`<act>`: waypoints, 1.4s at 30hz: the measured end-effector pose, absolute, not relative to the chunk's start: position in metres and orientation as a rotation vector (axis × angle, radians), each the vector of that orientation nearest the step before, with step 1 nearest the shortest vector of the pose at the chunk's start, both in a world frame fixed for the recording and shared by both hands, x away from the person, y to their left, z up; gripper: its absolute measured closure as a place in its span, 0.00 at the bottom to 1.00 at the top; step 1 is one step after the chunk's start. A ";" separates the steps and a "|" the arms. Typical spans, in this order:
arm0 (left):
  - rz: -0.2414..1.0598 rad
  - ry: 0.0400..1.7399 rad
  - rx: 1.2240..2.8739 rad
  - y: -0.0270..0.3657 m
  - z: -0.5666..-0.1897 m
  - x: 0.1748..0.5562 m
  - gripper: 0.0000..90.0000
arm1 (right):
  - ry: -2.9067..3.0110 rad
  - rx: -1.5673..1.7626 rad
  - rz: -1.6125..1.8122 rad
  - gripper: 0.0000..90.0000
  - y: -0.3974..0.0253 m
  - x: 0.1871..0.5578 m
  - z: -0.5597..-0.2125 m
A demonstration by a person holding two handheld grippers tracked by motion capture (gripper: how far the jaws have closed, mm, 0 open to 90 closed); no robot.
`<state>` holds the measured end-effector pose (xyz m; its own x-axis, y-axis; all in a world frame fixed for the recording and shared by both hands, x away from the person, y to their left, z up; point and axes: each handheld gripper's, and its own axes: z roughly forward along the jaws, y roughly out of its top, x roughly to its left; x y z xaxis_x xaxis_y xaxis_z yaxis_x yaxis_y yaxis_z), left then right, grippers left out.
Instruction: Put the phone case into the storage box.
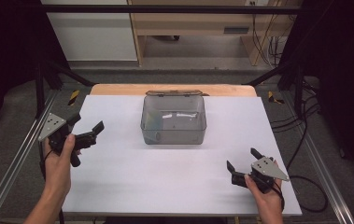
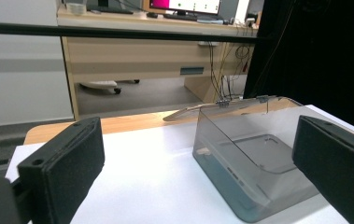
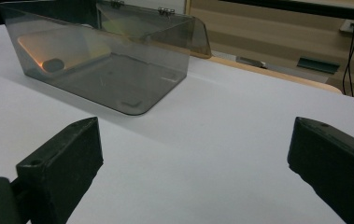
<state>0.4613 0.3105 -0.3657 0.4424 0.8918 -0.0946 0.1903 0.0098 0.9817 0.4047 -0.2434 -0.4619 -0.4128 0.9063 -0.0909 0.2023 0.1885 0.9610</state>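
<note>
A smoky see-through plastic box (image 1: 173,120) stands at the back middle of the white table (image 1: 165,182), its hinged lid folded open behind it. It looks empty apart from reflections. My left gripper (image 1: 87,122) is held above the table's left side, open, pointing toward the box. In the left gripper view, the box (image 2: 254,154) sits ahead and to the right between the wide-apart jaws of the left gripper (image 2: 198,140). My right gripper (image 1: 242,158) hovers near the front right, open and empty. From the right gripper (image 3: 193,144), the box (image 3: 104,60) is far ahead on the left.
A wooden strip (image 1: 118,88) edges the table's far side. Aluminium rails (image 1: 20,154) run along both sides, with cables (image 1: 305,140) on the floor at right. A wooden desk (image 1: 188,23) stands beyond the table.
</note>
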 end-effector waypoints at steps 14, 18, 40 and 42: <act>0.714 0.983 1.508 0.319 -0.396 0.448 0.03 | 1.765 1.038 1.271 0.04 -0.243 0.405 -0.463; 0.705 0.991 1.509 0.322 -0.404 0.447 0.03 | 1.768 1.038 1.275 0.04 -0.242 0.405 -0.463; 0.679 1.046 1.465 0.337 -0.443 0.425 0.03 | 1.768 1.036 1.300 0.04 -0.241 0.401 -0.460; 0.681 1.042 1.462 0.337 -0.443 0.423 0.03 | 1.766 1.035 1.303 0.04 -0.242 0.400 -0.460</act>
<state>0.4227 0.3373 -0.4433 0.4355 0.8881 -0.1474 0.2214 0.0531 0.9737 0.4003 -0.2416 -0.4604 -0.4357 0.8970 -0.0752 0.1930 0.1747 0.9655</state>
